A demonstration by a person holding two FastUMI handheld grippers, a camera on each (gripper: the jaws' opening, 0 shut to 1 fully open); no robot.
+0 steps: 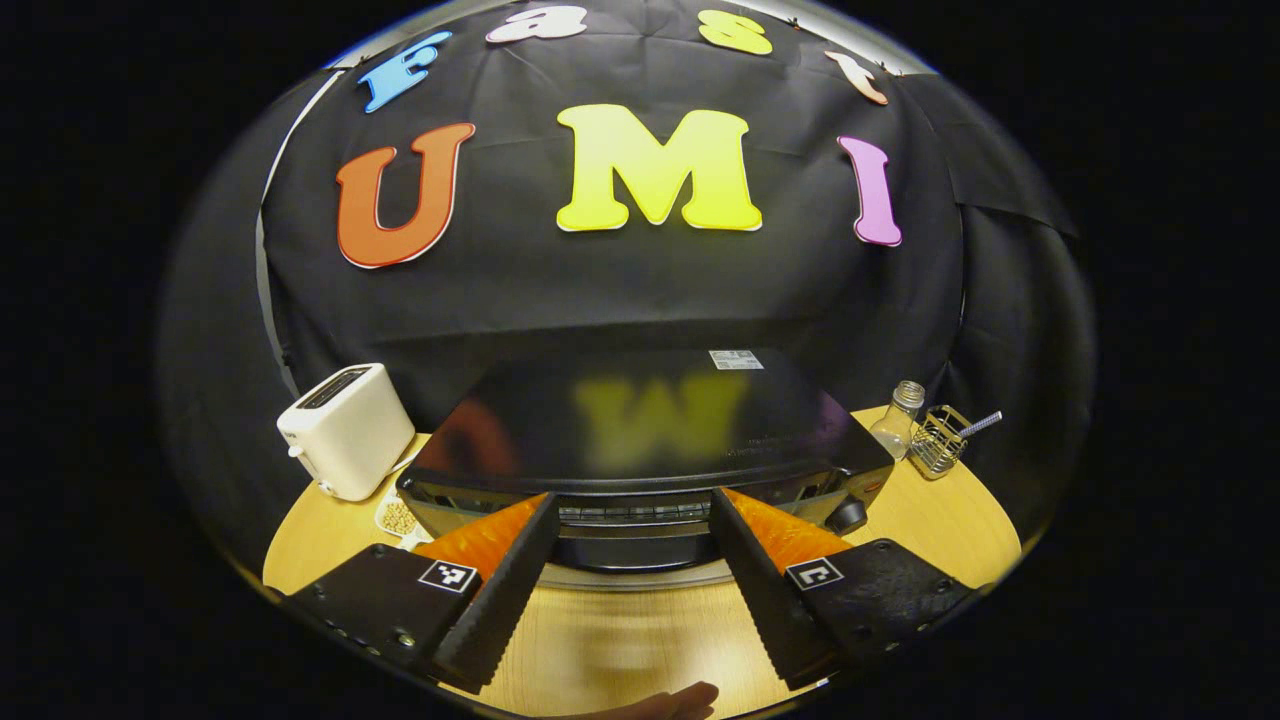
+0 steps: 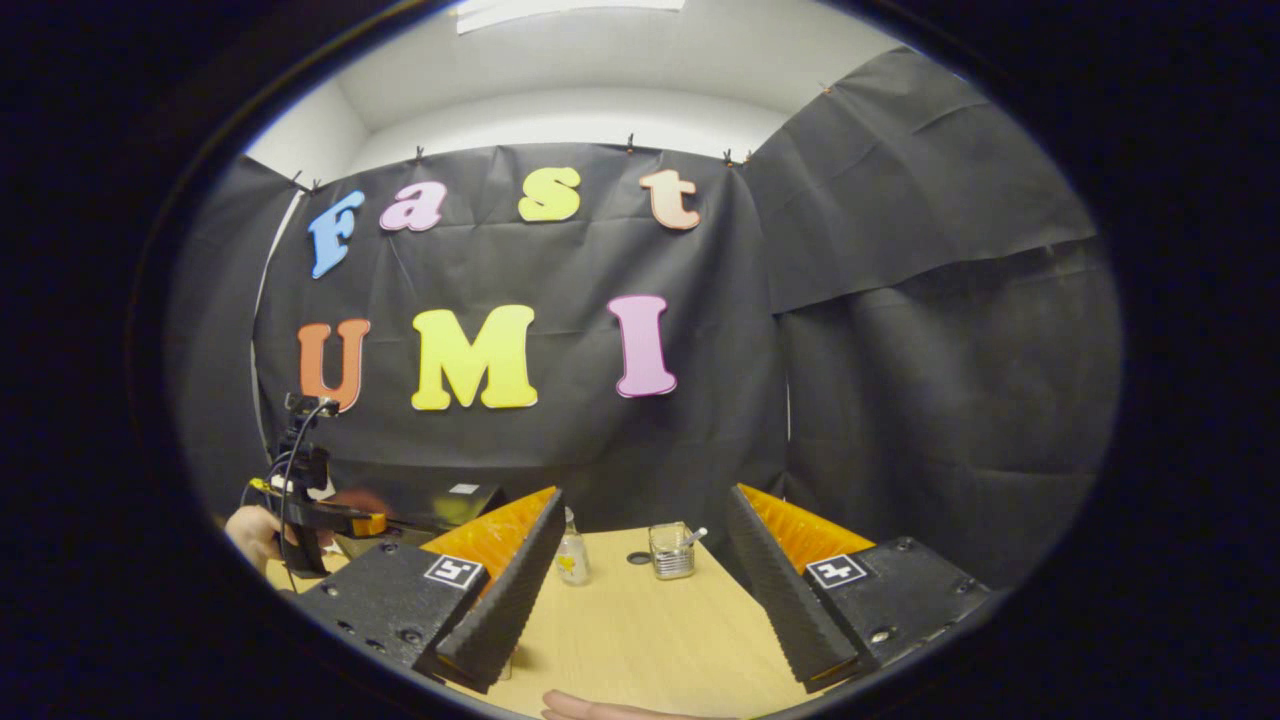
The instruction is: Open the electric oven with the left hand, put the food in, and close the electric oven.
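Jaws wide apart on both grippers, nothing held or touched. Left gripper [image 1: 633,580] hangs over the desk [image 1: 960,520] right in front of the electric oven [image 1: 640,430], fingers framing the oven's front edge but apart from it. Oven is black, glossy top, door shut as far as the left gripper view shows; knob at its front right corner. Right gripper [image 2: 640,590] hovers over bare desk farther right, pointing at the booth wall.

Containers:
- wire basket [image 1: 938,442] right of the oven, with a thin rod-like item sticking out; contents otherwise too small to tell
- small glass bottle [image 1: 897,420] just beside the basket, between it and the oven; looks near empty
- small dish with pale bits [image 1: 398,517] at the oven's front left corner, next to the white toaster [image 1: 345,430]; could be the food, cannot tell

Left gripper view gives the toaster, the dish and the oven front. Right gripper view gives the left gripper from the side at far left with a hand on it, a corner of the oven top behind it, plus bottle and basket mid-desk.
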